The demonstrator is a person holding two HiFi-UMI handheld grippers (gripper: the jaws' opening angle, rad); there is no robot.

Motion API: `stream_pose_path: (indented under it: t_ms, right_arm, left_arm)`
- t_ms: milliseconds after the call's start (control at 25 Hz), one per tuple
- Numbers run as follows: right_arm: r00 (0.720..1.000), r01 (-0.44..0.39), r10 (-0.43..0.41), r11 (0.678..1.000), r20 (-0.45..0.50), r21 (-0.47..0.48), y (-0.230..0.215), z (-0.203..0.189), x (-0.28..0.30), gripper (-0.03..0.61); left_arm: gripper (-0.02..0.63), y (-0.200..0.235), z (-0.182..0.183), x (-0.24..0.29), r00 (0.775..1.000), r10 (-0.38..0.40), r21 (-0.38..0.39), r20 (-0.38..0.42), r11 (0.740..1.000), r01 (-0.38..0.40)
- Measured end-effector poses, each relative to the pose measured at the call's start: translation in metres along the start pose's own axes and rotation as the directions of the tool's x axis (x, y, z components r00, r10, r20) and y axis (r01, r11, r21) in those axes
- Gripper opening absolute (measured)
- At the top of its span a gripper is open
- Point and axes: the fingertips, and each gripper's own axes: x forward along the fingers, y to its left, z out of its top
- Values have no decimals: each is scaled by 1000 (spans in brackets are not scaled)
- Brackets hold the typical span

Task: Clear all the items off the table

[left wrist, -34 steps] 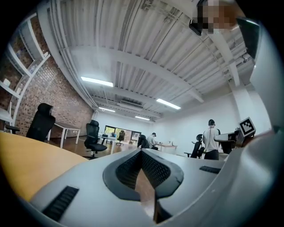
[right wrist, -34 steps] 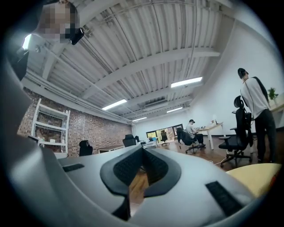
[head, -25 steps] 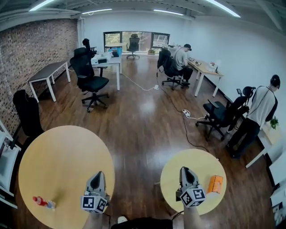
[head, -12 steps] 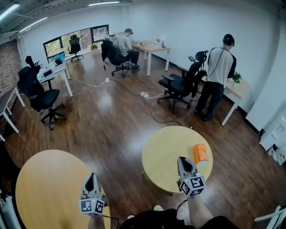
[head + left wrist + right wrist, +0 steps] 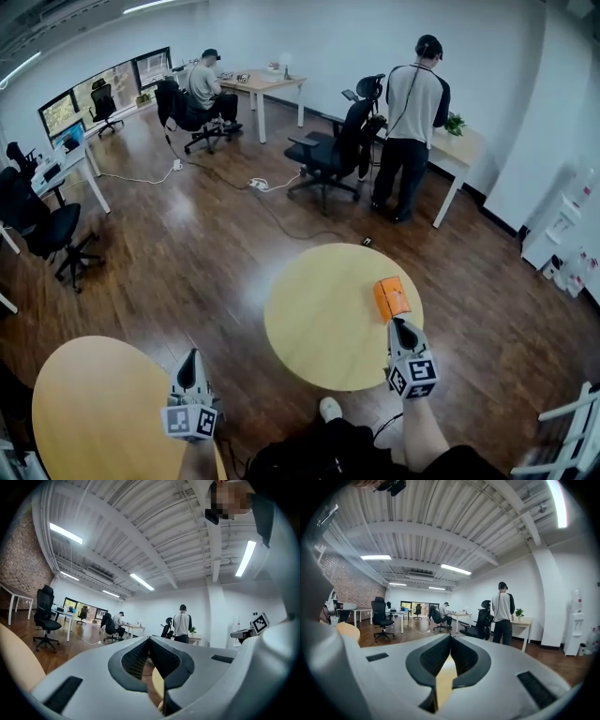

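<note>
An orange packet [image 5: 392,298] lies near the right edge of the small round wooden table [image 5: 319,319] in the head view. My right gripper [image 5: 400,325] hangs just in front of the packet, shut and empty, its tip close to the packet's near end. My left gripper [image 5: 191,358] is also shut and empty, low at the left between the two tables. In the left gripper view the left gripper [image 5: 149,638] has its jaws pressed together with nothing between them. The right gripper [image 5: 450,636] looks the same in the right gripper view, pointing over the tabletop [image 5: 443,677].
A larger round table [image 5: 94,403] fills the lower left corner. A person [image 5: 410,131] stands at a desk [image 5: 459,150] beyond the small table, beside an office chair [image 5: 333,155]. Another person [image 5: 202,84] sits at a far desk. White shelving [image 5: 562,234] stands at the right.
The view has swung to the right: the small table with the orange packet moved toward the centre, the large table slid off to the lower left. Both grippers stayed shut.
</note>
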Motion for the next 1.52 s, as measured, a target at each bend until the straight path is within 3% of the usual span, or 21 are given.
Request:
stream_pose_path:
  t_ms: [120,200,360,480,600,640,840,880,1120,1280,1520]
  right_arm:
    - [999,44,-43,999,-32,32,-31,-18,26,6]
    - [996,49,-47,998,-70,28,-51,-30,43,123]
    - [983,50,-42,998,-178,38,-94,-67,72,263]
    - [958,28,-4,996,-288,82,-109,-98,91,384]
    - [923,3,35,995,-384,96,-119,-122,101,392]
    - [909,0,41,995,-415,98,-123,-130,104,441]
    - [862,-1,47,996,-506,91,-128,-161,119,453]
    - [853,1,48,996,-520,93,-128,-167,122,497]
    - [790,27,36,995,-612,94,-134,-200,140,511]
    - [734,80,-5,994,-679,80,-146,-231,149,512]
    - [706,137,34,973,-708,184,-138,-259,153,510]
  left_arm:
    - [5,-13,-5,30,1000,-18,36,-16,999,18]
    - [5,-26,-9,49,999,-27,48,-28,998,28]
    - [5,-68,-31,89,997,-63,34,-44,997,64]
    - [5,-103,-47,120,992,-108,16,-64,994,109]
    - [5,-134,-64,141,984,-143,-4,-102,990,143]
    - [5,-142,-71,146,981,-152,-14,-117,988,152]
    - [5,-163,-105,159,959,-198,-22,-205,980,198]
    - [5,-163,-110,159,956,-196,-21,-218,980,196]
    - [5,-152,-133,155,949,-126,-80,-289,991,107]
    - [5,-149,-141,146,941,-96,-87,-326,994,71]
    - [5,-139,-150,130,920,-60,-67,-388,997,36]
